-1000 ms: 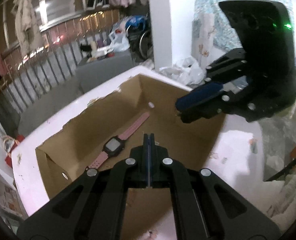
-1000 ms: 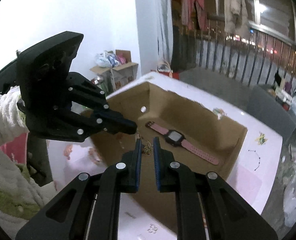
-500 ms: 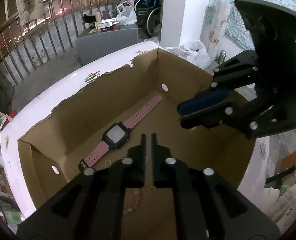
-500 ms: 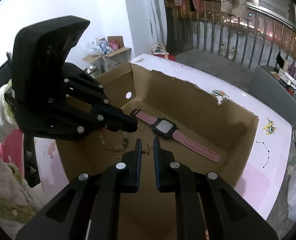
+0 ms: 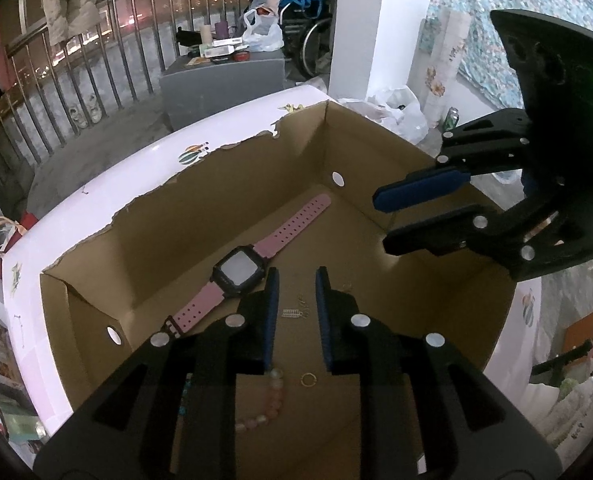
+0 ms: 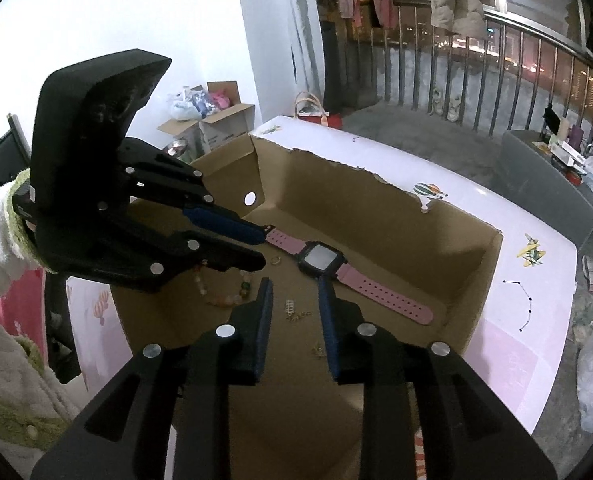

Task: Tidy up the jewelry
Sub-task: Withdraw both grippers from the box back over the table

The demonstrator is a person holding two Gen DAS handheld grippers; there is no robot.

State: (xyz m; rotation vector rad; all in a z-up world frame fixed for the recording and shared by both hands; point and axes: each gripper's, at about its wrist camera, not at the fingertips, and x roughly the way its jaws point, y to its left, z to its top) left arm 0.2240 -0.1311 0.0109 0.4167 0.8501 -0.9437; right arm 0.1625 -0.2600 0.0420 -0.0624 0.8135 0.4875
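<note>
So both grippers are hanging over an open cardboard box (image 5: 224, 184) that sits on a white table (image 5: 96, 184) with little cartoon stickers on it. The left gripper (image 5: 296, 280) has its jaws opening right now, still a fairly narrow gap, and nothing is pinched between them; through the gap you just see the box floor with a small pale earring (image 5: 291, 313) and a bit of fine chain lying loose. The right gripper (image 6: 294, 288) is the same deal: jaws opening, a modest gap, empty, with that same earring (image 6: 288, 306) visible on the cardboard between its fingers and a tiny gold charm (image 6: 319, 350) a bit closer to the camera. The jewelry is all down in the box: a pink-strapped watch (image 5: 240, 272) with a black square face lies diagonally across the bottom, a beaded bracelet (image 5: 266, 404) in pinkish stones sits under the left gripper, and a small gold ring (image 5: 308, 379) is just beside the bracelet's top end. From the right wrist view you can also spot another small ring (image 6: 275, 259) near the watch strap, right off the tip of the left gripper. A fuzzy white and green sleeve (image 6: 0, 224) is holding the left gripper. A metal railing (image 6: 476, 68) with clothes hung on it runs behind.
</note>
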